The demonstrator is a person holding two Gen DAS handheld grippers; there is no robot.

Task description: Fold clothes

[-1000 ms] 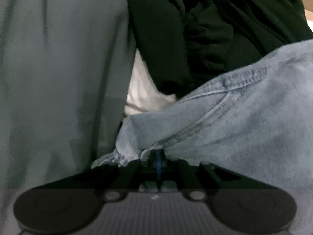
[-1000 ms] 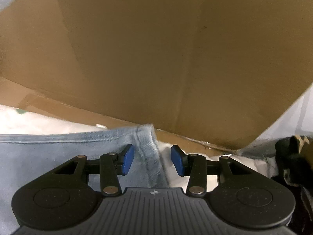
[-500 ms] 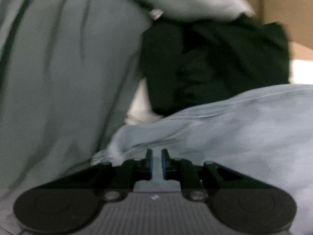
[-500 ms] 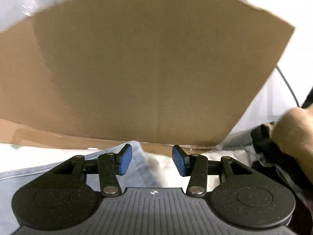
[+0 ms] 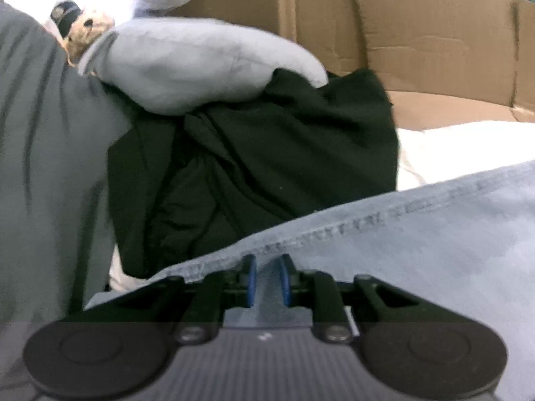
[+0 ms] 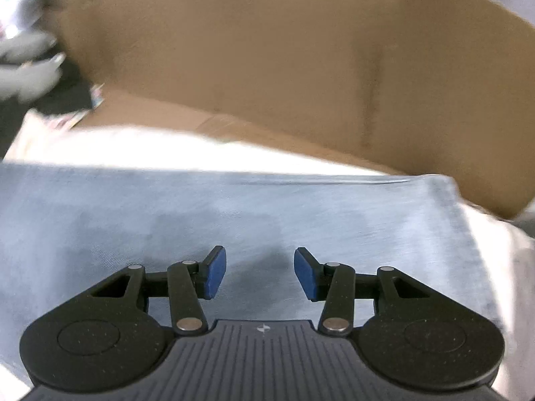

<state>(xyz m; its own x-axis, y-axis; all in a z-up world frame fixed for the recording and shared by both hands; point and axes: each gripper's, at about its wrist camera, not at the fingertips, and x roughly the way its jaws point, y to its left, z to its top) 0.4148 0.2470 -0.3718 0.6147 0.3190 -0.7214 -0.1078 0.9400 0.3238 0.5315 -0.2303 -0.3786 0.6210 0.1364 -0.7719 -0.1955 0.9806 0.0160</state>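
Observation:
A light blue denim garment (image 6: 234, 210) lies spread flat on a white surface (image 6: 200, 150). Its stitched hem (image 5: 367, 224) crosses just in front of my left gripper (image 5: 267, 279). That gripper is open by a narrow gap, with denim lying between and around its blue pads (image 5: 250, 280). My right gripper (image 6: 260, 274) hovers open over the middle of the denim, with nothing between its fingers. The denim's right edge (image 6: 458, 220) is visible in the right wrist view.
A crumpled black garment (image 5: 267, 167) lies beyond the denim, beside a grey garment (image 5: 50, 167) on the left. A person's light grey sleeve (image 5: 200, 63) and hand (image 5: 83, 33) reach over them. Cardboard box walls (image 5: 434, 33) (image 6: 267, 67) stand close behind.
My left gripper, shut on the denim's edge a second ago, has opened slightly and tilted up. My right gripper has moved from the denim's corner to over its middle, staying open.

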